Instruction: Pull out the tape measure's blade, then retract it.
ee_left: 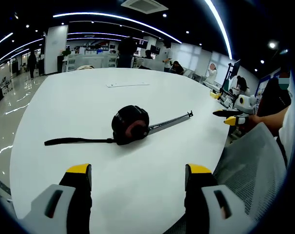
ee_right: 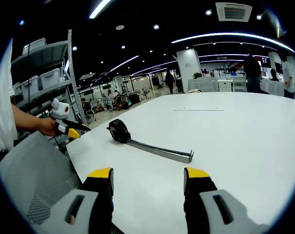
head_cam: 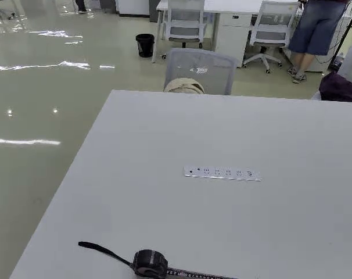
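Black tape measure (head_cam: pixel 150 263) | blade hook (ee_right: pixel 190 156): gripper views | left tongs (ee_left: pixel 138 170), right tongs (ee_right: pixel 148 173) spread

I'm looking at an open-plan office. I see white desks (head_cam: pixel 222 6), swivel chairs (head_cam: pixel 272 17) and long ceiling lights (ee_left: pixel 96 14)

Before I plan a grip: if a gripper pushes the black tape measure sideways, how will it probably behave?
The tape measure's case looks rounded and compact, so it may slide or rock. The thin blade, pulled out, would likely flex and swing. The strap looks limp and should trail.
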A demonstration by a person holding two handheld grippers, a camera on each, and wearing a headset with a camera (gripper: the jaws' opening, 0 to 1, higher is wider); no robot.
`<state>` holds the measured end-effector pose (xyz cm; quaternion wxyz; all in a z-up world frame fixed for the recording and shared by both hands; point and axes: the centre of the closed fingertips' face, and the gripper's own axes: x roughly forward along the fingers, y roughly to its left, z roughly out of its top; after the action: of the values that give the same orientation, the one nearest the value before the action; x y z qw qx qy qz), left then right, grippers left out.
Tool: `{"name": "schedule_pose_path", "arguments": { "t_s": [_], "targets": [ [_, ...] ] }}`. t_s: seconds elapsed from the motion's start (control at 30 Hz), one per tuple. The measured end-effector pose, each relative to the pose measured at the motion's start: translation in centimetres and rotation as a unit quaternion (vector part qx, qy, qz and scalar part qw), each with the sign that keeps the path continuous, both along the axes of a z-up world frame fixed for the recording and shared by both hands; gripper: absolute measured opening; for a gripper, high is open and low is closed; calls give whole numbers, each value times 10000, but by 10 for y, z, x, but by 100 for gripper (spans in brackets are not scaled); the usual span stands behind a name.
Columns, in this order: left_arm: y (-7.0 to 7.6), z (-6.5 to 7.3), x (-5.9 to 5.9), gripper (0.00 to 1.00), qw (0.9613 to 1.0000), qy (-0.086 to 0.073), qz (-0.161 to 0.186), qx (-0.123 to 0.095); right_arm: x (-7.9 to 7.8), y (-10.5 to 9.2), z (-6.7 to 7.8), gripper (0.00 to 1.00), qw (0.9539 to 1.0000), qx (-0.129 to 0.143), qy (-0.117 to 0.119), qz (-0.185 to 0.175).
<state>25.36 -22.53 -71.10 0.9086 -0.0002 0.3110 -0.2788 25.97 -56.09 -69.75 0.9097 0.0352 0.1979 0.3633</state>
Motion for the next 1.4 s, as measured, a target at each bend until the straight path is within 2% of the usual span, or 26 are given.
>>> {"name": "schedule_pose_path", "arguments": {
  "t_s": [0.27,0.33,0.53,0.87,1.23,1.4],
  "targets": [
    [2,-1,2,77,10000,38,48,-6,1,0,0,58,10000,4,-10,7],
    [4,1,3,77,9996,135,214,-144,1,1,1,58,10000,-7,-16,20],
    [7,6,10,77,9986,134,464,-222,1,3,0,58,10000,-12,-21,70],
    [3,1,17,79,9952,250,897,-303,5,2,1,58,10000,-3,-36,68],
    [-6,-3,24,80,9929,317,1094,-344,7,3,1,57,10000,40,-38,59],
    [-10,-5,28,80,9907,362,1234,-440,7,3,0,57,10000,61,-21,55]
  ]
}}
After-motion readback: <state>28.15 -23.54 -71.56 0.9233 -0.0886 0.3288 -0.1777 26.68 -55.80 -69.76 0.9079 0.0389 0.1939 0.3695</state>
